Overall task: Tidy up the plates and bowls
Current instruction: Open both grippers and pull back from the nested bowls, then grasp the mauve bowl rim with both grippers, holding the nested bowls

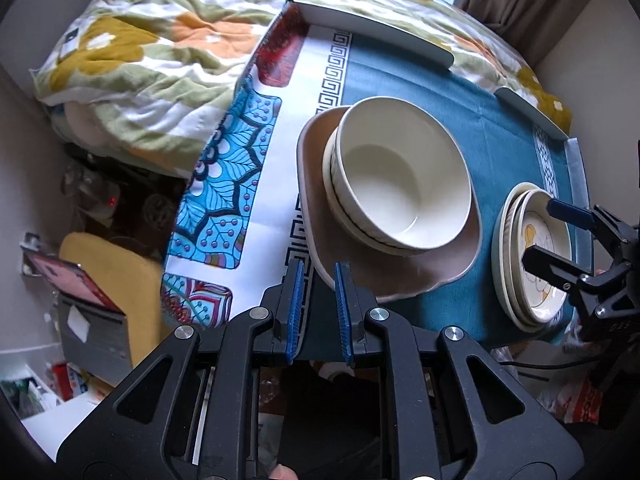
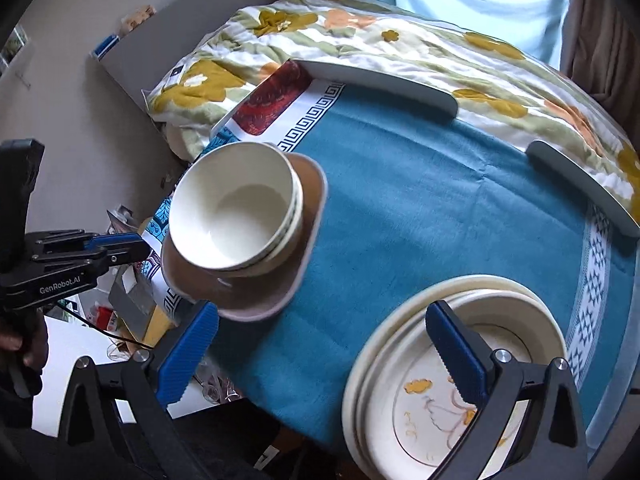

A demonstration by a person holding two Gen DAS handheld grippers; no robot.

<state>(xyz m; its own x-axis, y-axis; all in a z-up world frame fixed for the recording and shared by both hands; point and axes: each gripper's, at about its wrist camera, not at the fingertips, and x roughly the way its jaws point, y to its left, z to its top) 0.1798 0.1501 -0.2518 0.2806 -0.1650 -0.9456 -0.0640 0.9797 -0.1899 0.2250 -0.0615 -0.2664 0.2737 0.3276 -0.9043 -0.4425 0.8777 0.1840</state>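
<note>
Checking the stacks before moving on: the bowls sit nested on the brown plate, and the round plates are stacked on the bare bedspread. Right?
Not quite. The round plates are stacked on the blue cloth, not the bedspread, as the right wrist view shows. The bowls do sit nested on the brown plate.

Nested white bowls (image 1: 404, 176) on brown plate (image 1: 384, 276); cream plates (image 2: 460, 376) stacked.

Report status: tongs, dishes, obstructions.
Left tongs shut, empty, near the brown plate. Right tongs open over the plate stack, gripping nothing. Nested bowls sit on the brown plate. Nothing obstructing.
</note>
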